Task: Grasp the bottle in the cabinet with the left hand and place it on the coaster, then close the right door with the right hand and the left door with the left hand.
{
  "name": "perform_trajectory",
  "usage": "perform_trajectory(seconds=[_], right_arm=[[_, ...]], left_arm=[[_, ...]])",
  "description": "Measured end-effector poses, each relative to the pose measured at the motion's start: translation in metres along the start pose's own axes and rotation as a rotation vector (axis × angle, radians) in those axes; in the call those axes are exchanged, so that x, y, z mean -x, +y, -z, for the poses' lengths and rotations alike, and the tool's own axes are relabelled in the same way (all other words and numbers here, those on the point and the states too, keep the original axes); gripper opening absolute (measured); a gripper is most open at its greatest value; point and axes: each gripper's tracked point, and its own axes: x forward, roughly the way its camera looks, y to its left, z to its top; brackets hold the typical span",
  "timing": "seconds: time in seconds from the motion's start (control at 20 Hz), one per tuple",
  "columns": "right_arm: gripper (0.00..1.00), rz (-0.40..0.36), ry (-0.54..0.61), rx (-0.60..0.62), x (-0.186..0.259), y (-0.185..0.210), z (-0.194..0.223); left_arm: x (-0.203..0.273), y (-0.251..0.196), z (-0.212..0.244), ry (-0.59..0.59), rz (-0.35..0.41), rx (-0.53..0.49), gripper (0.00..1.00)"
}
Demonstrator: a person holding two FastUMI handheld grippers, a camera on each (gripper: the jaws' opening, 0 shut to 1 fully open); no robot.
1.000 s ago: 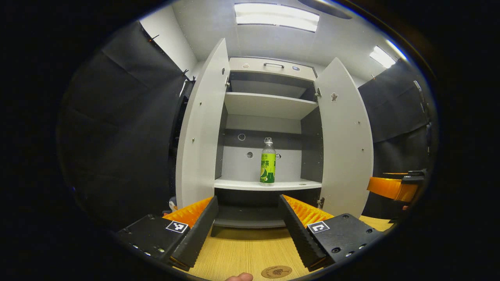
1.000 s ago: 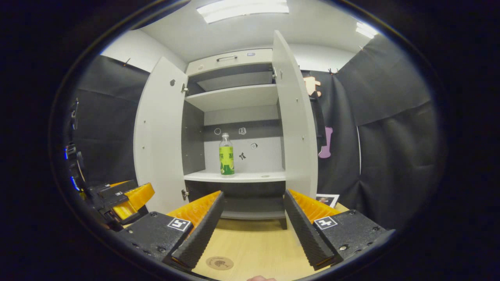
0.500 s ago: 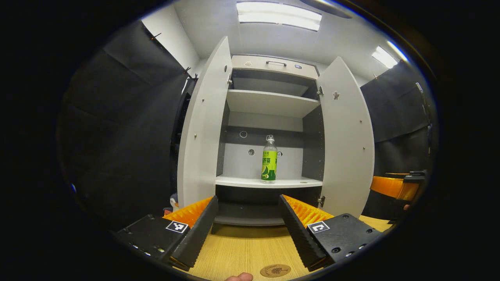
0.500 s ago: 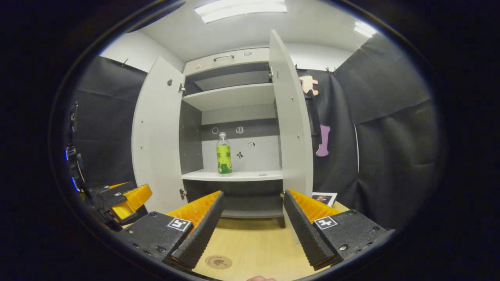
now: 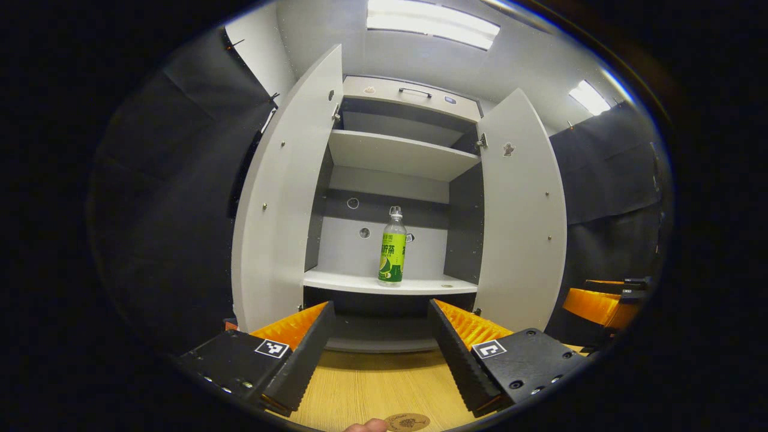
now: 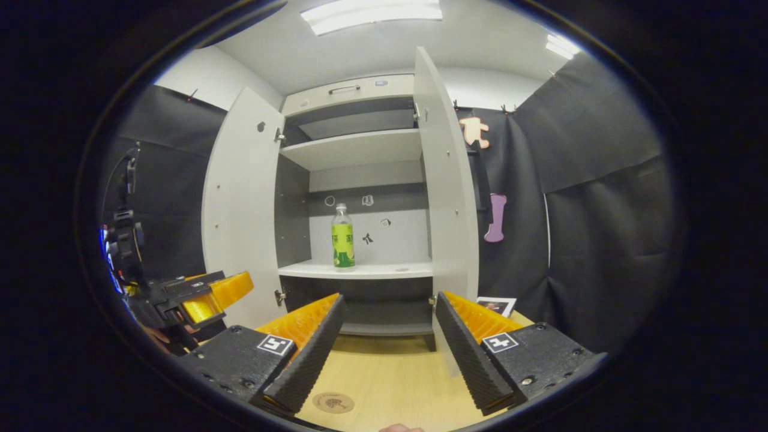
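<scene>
A clear bottle point(image 5: 392, 248) with a green and yellow label stands upright on the lower shelf of the open grey cabinet point(image 5: 396, 153); the right gripper view has the bottle point(image 6: 342, 237) at the shelf's left part. Both doors stand wide: left door point(image 5: 282, 192), right door point(image 5: 521, 210). My left gripper point(image 5: 379, 321) is open, low in front of the cabinet, well short of the bottle. My right gripper point(image 6: 389, 315) is open over the wooden table, near the right door's edge point(image 6: 447, 198). A round brown coaster point(image 5: 407, 422) lies on the table below the left gripper, coaster point(image 6: 333, 402) again in the right gripper view.
The wooden table point(image 6: 390, 378) runs up to the cabinet's base. Black cloth walls close in both sides. A small photo card point(image 6: 497, 305) lies at the table's far right. The left gripper point(image 6: 198, 297) and the hand holding it sit at the left in the right gripper view.
My left gripper has risen and moved forward toward the cabinet, which looms larger; the bottle has shifted left in its view. The right gripper has barely moved.
</scene>
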Motion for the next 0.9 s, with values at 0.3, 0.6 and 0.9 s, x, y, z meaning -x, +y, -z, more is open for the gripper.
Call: perform_trajectory(seconds=[0.3,0.6,0.9], right_arm=[[0.99,0.04,0.008,0.011,0.0,-0.008,-0.005],[0.96,0.126,0.029,0.03,0.0,-0.037,-0.006],[1.0,0.194,0.014,0.023,0.002,-0.048,-0.019]], left_arm=[[-0.089,-0.023,-0.022,0.009,0.121,-0.014,0.99],[-0.192,-0.037,-0.046,-0.034,0.155,-0.032,0.94],[-0.281,-0.02,-0.035,-0.014,0.087,-0.008,0.95]])
